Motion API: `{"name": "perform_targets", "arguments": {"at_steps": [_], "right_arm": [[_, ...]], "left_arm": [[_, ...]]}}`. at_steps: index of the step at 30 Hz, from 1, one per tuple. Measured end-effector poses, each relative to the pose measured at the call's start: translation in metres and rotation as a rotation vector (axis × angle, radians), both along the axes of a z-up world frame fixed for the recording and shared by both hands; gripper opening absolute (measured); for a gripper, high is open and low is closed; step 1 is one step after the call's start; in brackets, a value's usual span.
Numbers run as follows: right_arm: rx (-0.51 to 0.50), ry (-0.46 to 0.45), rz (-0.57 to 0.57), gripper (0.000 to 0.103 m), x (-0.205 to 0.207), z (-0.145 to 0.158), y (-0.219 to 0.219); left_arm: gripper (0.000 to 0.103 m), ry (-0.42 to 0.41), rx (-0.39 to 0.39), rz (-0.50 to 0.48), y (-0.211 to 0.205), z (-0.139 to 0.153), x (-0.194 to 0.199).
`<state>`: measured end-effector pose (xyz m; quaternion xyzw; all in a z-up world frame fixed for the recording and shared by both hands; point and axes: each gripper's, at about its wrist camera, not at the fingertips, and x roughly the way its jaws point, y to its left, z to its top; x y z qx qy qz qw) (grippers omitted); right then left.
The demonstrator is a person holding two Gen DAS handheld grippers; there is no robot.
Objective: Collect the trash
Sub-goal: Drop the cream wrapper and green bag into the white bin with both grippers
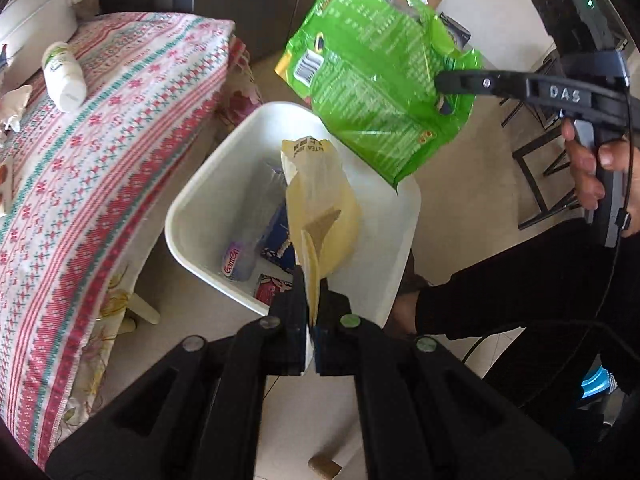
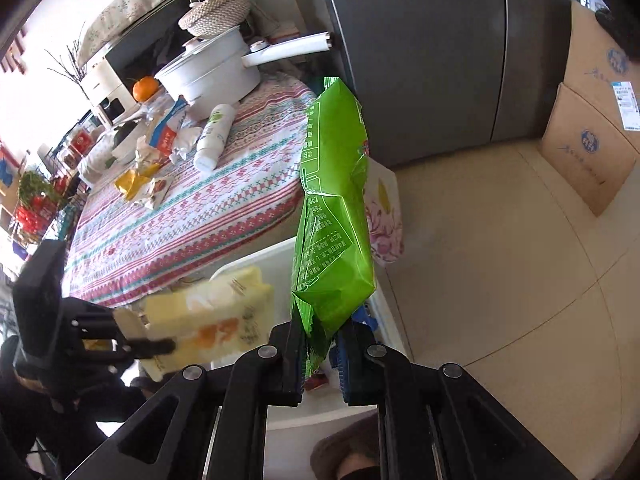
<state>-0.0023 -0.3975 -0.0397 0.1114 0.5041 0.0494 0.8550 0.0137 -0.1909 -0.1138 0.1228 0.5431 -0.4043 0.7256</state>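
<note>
My left gripper (image 1: 314, 300) is shut on a yellow pouch (image 1: 320, 208) and holds it over the white bin (image 1: 192, 200) on the floor. My right gripper (image 2: 320, 344) is shut on a green snack bag (image 2: 336, 208), held upright above the bin's far side. The green bag (image 1: 372, 80) and right gripper (image 1: 444, 96) also show in the left wrist view, and the yellow pouch (image 2: 208, 316) and left gripper (image 2: 148, 340) in the right wrist view. The bin holds a plastic bottle (image 1: 240, 260) and dark wrappers (image 1: 280, 236).
A table with a striped cloth (image 1: 100, 152) stands left of the bin, with a white bottle (image 2: 214, 136), wrappers (image 2: 144, 184) and a white pot (image 2: 212, 68) on it. A grey fridge (image 2: 420, 40) and cardboard boxes (image 2: 592, 140) stand behind. A black stool (image 1: 540, 168) is at right.
</note>
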Motion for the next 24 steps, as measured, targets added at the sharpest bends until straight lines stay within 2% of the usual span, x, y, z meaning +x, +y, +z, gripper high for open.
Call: {"name": "perform_targets", "arguments": {"at_steps": [5,6,8,13,15,21,24], "right_arm": [[-0.002,0.016,-0.012,0.013,-0.002,-0.005,-0.007],[-0.002,0.021,-0.013,0.013,-0.002,-0.006,-0.008],[0.0,0.032,-0.008,0.013,-0.002,-0.009,-0.009],[-0.008,0.064,0.042,0.013,-0.004,-0.016,-0.003],[-0.008,0.085,0.07,0.013,-0.004,-0.021,0.003],[-0.004,0.166,0.146,0.013,-0.005,-0.039,0.022],[0.024,0.201,0.176,0.014,-0.002,-0.045,0.03]], "left_arm": [[0.005,0.012,0.034,-0.035,-0.018,-0.017,-0.001],[0.015,0.009,0.035,-0.035,-0.019,-0.017,-0.002],[0.026,0.002,0.026,-0.032,-0.018,-0.013,-0.001],[0.037,-0.037,0.027,0.007,-0.007,-0.001,0.008],[0.047,-0.055,0.028,0.036,0.002,0.003,0.011],[0.063,-0.101,0.023,0.131,0.034,0.016,0.022],[0.067,-0.112,0.018,0.171,0.051,0.021,0.025]]}}
